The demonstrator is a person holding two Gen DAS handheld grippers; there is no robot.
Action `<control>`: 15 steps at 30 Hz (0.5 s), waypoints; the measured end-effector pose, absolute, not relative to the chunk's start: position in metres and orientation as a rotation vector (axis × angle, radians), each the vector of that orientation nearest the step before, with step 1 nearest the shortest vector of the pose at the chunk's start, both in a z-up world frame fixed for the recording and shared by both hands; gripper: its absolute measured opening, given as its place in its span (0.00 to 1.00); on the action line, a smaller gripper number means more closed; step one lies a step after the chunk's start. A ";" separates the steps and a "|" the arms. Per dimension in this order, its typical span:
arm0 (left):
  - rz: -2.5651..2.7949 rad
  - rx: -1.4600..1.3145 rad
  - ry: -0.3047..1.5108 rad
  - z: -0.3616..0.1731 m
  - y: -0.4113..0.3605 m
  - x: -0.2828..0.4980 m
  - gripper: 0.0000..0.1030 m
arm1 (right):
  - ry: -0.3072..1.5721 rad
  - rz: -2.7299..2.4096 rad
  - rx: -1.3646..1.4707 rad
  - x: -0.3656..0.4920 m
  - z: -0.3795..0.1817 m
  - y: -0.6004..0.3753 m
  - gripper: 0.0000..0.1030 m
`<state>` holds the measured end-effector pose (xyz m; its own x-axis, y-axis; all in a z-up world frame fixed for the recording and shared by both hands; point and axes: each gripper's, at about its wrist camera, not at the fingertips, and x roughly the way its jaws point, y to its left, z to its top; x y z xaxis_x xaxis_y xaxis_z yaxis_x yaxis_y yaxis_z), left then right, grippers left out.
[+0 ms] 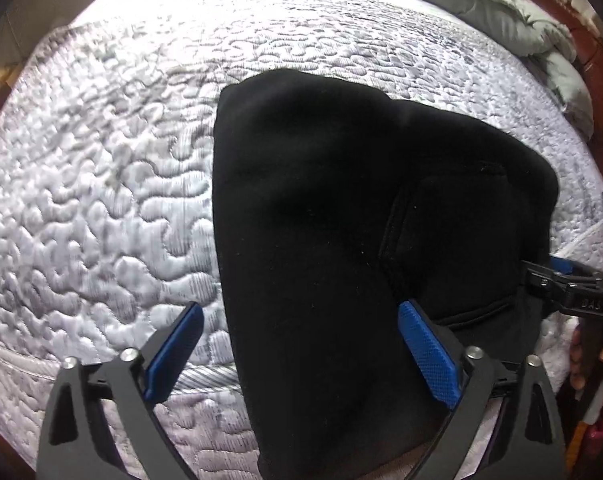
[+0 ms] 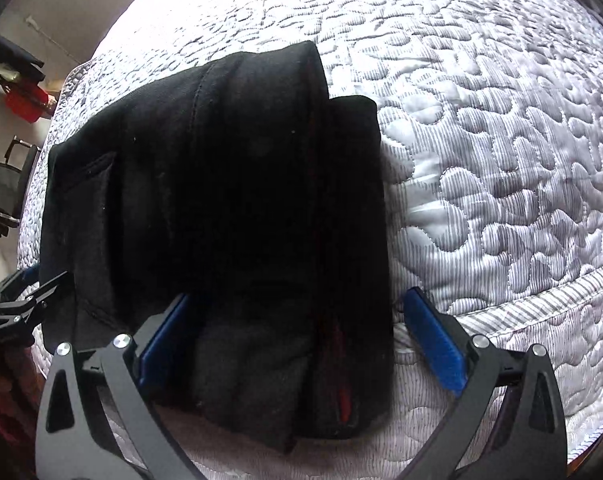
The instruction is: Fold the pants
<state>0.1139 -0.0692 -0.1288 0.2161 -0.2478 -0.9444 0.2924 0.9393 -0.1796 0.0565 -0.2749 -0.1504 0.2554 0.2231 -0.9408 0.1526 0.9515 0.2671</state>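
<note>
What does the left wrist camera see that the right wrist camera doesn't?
Only the left wrist view shows the grey comforter bunched at the bed's far edge. Only the right wrist view shows a red seam in the pants' layers and a red box by the wall. Both show the folded black pants on the quilted mattress, with each claw open.

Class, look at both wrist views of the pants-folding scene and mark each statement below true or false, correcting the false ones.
1. The black pants lie folded on a quilted white mattress. True.
2. The left tool is clamped shut on the cloth. False: its jaws stand wide open.
3. The right tool is open, with the pants between its fingers. True.
4. The pants are blue. False: they are black.
5. A grey blanket lies bunched at the mattress's far edge. True.
</note>
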 end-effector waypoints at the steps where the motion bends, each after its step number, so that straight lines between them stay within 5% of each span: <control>1: -0.397 0.011 1.308 -0.129 -0.067 0.114 0.77 | 1.311 0.075 0.351 0.055 -0.148 -0.274 0.82; 9: -0.501 -0.018 1.278 -0.124 -0.068 0.110 0.50 | 1.273 0.136 0.359 0.044 -0.132 -0.273 0.52; 15: -0.543 -0.054 1.244 -0.120 -0.064 0.106 0.37 | 1.262 0.147 0.346 0.038 -0.126 -0.271 0.47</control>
